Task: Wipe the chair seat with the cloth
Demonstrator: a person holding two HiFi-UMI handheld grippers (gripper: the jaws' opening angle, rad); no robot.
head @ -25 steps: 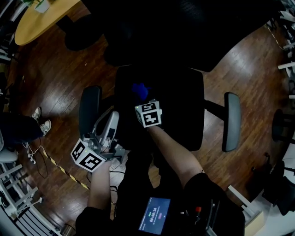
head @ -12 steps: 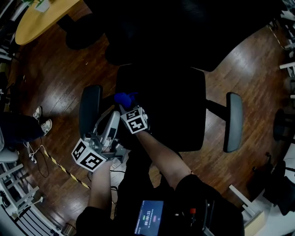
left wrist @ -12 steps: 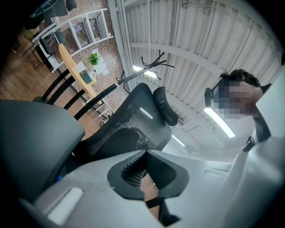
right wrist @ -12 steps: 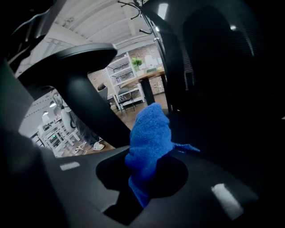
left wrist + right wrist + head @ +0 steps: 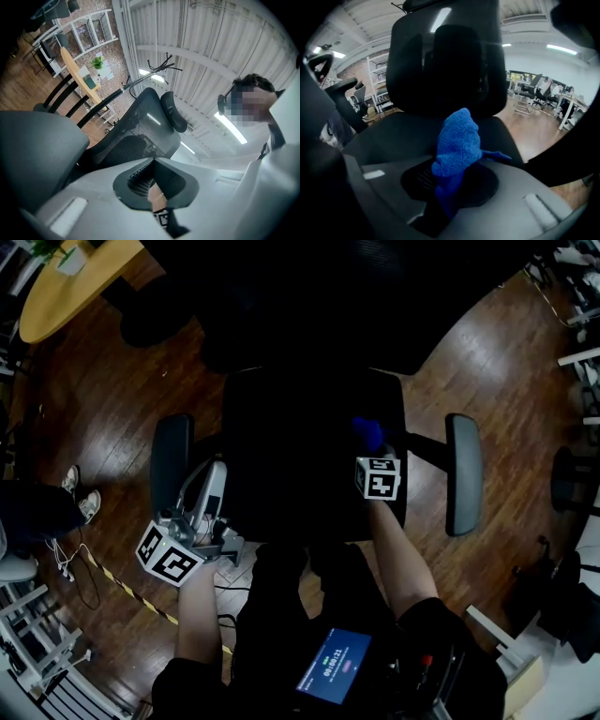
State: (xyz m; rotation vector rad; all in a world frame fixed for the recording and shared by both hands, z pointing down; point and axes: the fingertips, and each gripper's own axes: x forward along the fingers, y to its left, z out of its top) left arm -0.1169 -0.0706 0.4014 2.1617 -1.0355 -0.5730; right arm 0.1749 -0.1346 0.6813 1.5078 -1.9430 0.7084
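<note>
On the right side of the black chair seat (image 5: 300,456), near the right armrest (image 5: 463,474), the blue cloth (image 5: 367,432) sits bunched against the cushion. The right hand-held gripper (image 5: 372,450) has its jaws pinched on the cloth; in its own view the fabric rises in a crumpled peak from between them, in front of the dark backrest (image 5: 445,56). The left hand-held gripper (image 5: 216,471) is off the seat's left edge, just beside the left armrest (image 5: 172,465) and above the wooden floor (image 5: 94,409). Its jaws are pressed together with nothing between them, and its view looks up past the grey armrest toward a mesh chair back (image 5: 140,126). The two grippers are well apart.
</note>
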